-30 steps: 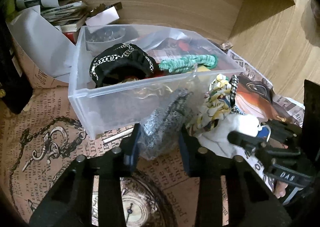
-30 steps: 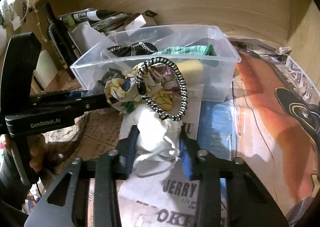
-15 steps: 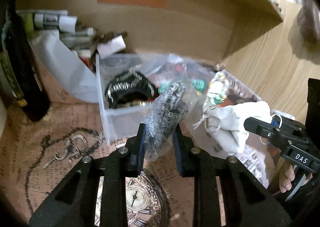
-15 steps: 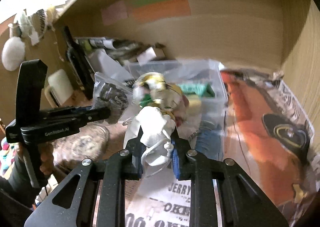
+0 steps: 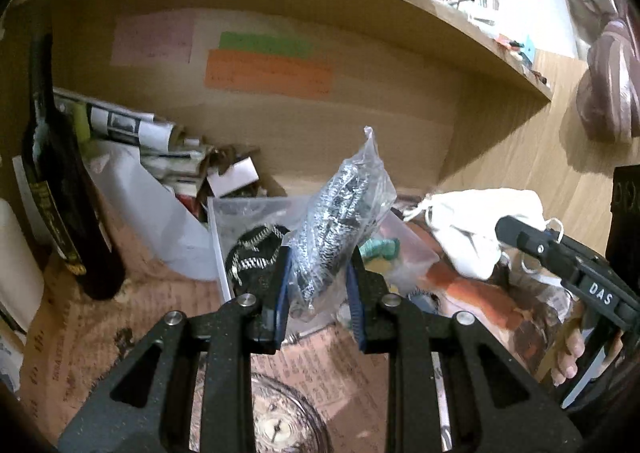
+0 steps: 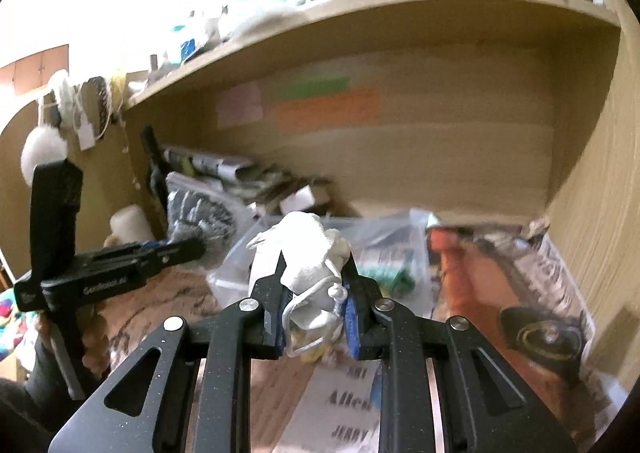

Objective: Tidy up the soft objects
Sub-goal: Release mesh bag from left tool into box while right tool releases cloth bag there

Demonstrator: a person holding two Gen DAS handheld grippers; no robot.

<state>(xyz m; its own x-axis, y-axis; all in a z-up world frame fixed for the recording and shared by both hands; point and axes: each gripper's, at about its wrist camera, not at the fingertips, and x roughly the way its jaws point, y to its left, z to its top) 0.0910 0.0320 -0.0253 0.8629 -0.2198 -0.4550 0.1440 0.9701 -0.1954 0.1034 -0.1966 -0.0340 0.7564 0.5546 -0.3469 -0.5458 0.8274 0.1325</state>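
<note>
Silvery mesh in its clear bag (image 5: 340, 229) is sitting clamped between my left gripper (image 5: 318, 289) fingers, lifted above the plastic bin (image 5: 218, 237); my right gripper (image 6: 312, 293) is squeezing the white drawstring pouch (image 6: 304, 253) nearby.

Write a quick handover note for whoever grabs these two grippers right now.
Left gripper: shut on the plastic bag of silver scrunchies, held up in front of the clear bin.
Right gripper: shut on the white drawstring pouch, also lifted.
Bin holds a black scrunchie and a green one.
Done: both items picked up.
Left: place each where it belongs, then release.
</note>
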